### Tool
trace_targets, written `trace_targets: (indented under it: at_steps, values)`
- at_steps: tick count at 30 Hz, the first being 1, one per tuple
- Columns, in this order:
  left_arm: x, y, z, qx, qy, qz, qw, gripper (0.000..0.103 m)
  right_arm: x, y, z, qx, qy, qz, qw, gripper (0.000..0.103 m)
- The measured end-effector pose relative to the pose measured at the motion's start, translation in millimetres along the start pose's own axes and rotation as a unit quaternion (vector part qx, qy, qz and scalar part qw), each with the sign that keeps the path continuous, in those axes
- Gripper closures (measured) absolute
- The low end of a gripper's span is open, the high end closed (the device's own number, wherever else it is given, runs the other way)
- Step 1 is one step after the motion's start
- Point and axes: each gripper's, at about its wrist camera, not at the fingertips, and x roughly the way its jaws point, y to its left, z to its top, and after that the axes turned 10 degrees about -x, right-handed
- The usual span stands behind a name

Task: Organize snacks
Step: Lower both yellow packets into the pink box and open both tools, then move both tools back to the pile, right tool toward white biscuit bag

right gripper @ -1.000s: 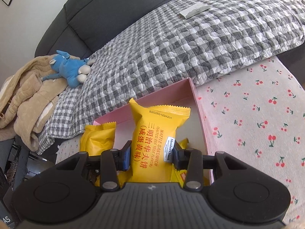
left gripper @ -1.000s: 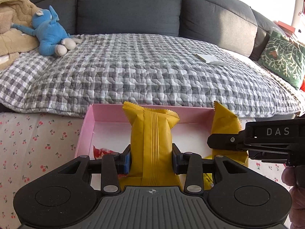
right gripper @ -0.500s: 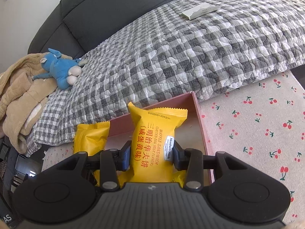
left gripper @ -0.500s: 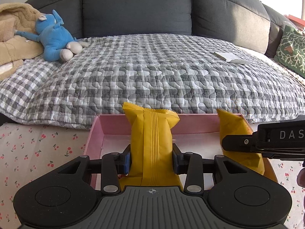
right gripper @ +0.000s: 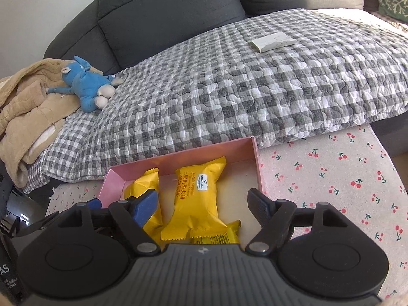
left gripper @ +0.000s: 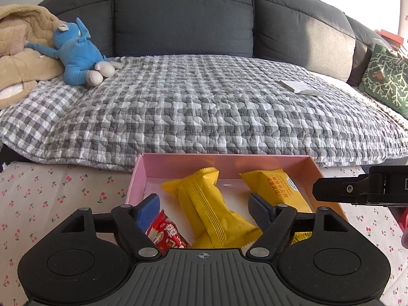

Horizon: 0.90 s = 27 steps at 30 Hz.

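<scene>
A pink box (left gripper: 224,162) sits on the cherry-print cloth against the sofa. In it lie a yellow snack packet (left gripper: 211,210), seam side up, a second yellow packet (left gripper: 276,191) with printed text, and a red packet (left gripper: 167,237). My left gripper (left gripper: 205,207) is open above the seam-up packet, not touching it. My right gripper (right gripper: 204,204) is open above the printed yellow packet (right gripper: 196,201) in the box (right gripper: 183,159). Another yellow packet (right gripper: 144,186) lies to its left, and a further yellow one (right gripper: 216,237) lies under it. The right gripper's side (left gripper: 362,188) shows at the right of the left wrist view.
A grey checked quilt (left gripper: 204,107) covers the dark sofa behind the box. A blue plush toy (left gripper: 76,56) and a beige coat (left gripper: 17,48) lie at the left. A white flat packet (left gripper: 301,88) lies on the quilt. A green cushion (left gripper: 387,81) is at the right.
Both grippers have opened and let go of their yellow packets, which now lie flat in the pink box. Both grippers have drawn back a little from the box.
</scene>
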Motion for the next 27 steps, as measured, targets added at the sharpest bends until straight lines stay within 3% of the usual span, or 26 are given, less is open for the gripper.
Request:
trace_targets:
  at_steps: [12, 27]
  values:
    - [-57.7, 9.9, -22.0, 0.019, -0.004, -0.016, 0.9997, 0.010, -43.0, 14.5, -20.5, -0.022, -0.009, -0.014, 1.000, 0.013]
    - [-123.9, 37.1, -58.7, 0.031, 0.004, -0.010, 0.9995, 0.005, -86.2, 34.0, -65.8, -0.073, -0.011, -0.022, 0.997, 0.005]
